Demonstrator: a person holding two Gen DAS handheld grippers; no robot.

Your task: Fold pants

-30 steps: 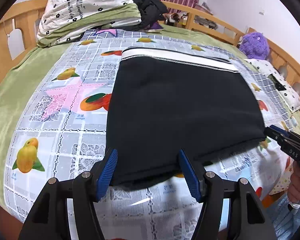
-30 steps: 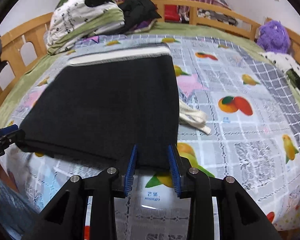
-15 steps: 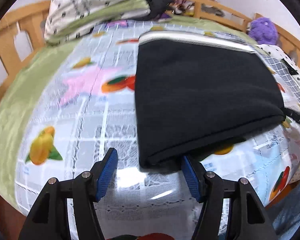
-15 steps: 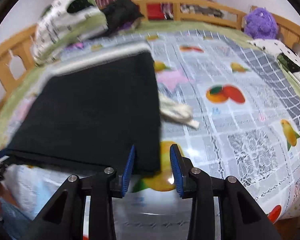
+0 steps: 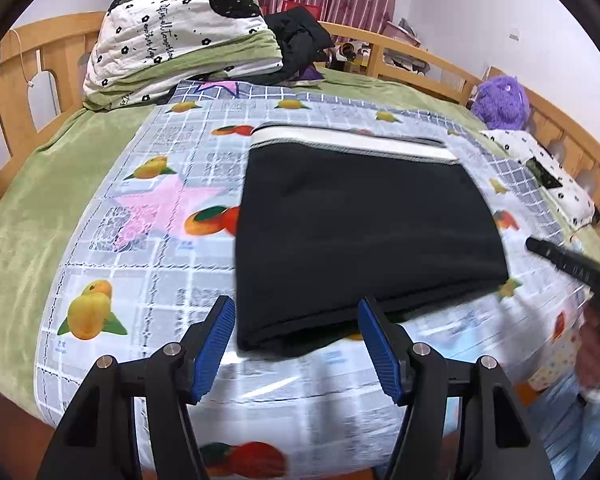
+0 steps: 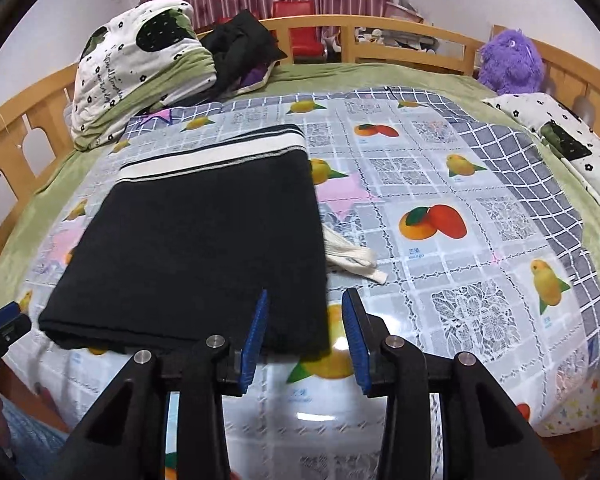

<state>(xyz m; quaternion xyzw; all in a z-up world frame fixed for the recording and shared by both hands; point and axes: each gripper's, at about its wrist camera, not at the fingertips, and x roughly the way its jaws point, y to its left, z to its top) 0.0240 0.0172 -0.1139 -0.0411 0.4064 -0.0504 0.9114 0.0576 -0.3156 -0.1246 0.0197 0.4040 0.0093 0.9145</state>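
Pants point(image 5: 364, 240): black, folded into a flat rectangle, lay on the fruit-print cloth point(image 5: 140, 240) spread over the bed; white-striped waistband point(image 5: 352, 142) at the far edge, folded edge nearest me.
Drawstring point(image 6: 352, 258): a pale cord end stuck out from under the pants' right side onto the cloth.
My left tongs point(image 5: 296, 338): released, jaws standing wide, blue pads framing the near left corner of the pants without pressing on it; nothing was gripped.
My right tongs point(image 6: 304, 338): released; the jaws had just been opening, and the near right corner of the pants showed between the pads, though no pad pressed on it.
Right tongs seen from the left camera: a dark, blurred shape at the right edge, just off the pants' right side.
Bedding point(image 6: 140, 68): a white and green quilt bundle sat at the head of the bed, dark clothing point(image 6: 240, 44) beside it.
Purple plush toy point(image 6: 510, 62): against the wooden rail point(image 6: 400, 26), well apart from the pants.
Pillow point(image 6: 560, 136): flower-print, along the right side.
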